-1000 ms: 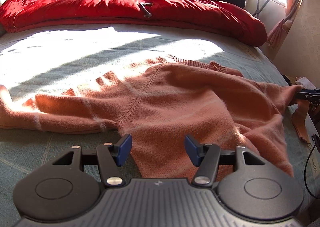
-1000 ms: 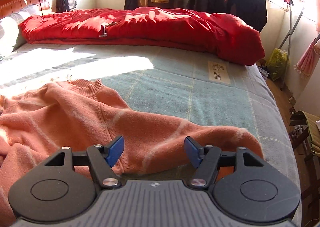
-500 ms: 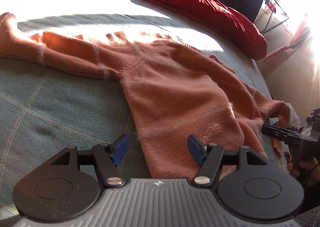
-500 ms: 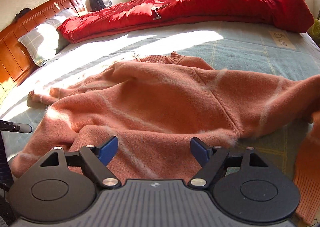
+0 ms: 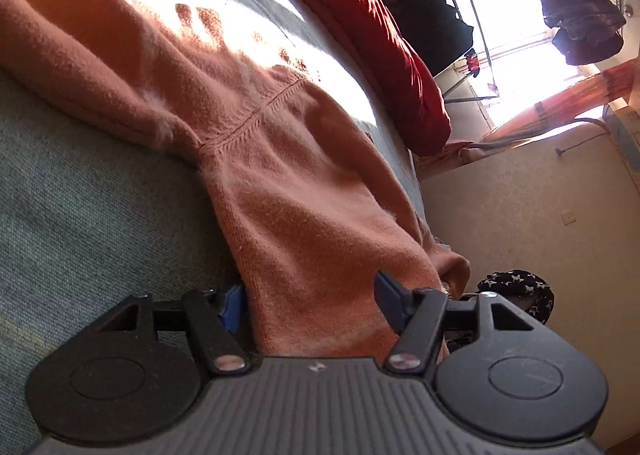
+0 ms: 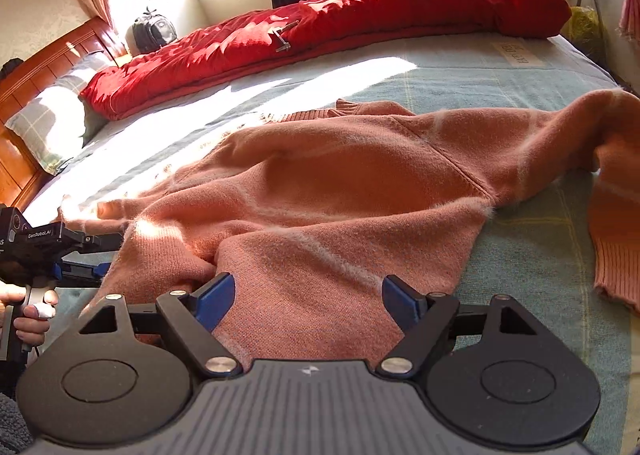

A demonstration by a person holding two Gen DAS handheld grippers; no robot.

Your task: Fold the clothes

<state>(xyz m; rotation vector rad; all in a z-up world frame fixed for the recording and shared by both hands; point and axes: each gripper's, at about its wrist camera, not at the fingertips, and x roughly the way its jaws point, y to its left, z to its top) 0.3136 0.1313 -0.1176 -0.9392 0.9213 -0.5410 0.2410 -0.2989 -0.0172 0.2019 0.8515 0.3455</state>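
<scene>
Now both grippers have dropped in at the near hem of the orange sweater [image 6: 340, 191] spread on the bed [image 6: 520, 87]. Left gripper [image 5: 310, 301] has rolled, straddling the hem edge unclamped; right gripper [image 6: 308, 297], jaws just widened, hovers unclenched above the knit. Likely a two-corner pickup for the first fold.

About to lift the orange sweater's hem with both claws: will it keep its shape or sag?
Likely sag: the orange sweater already lies in soft wrinkles on the bed. Its fuzzy knit should probably grip rather than slip. The sleeve trailing loose to one side would probably dangle and drag.
</scene>
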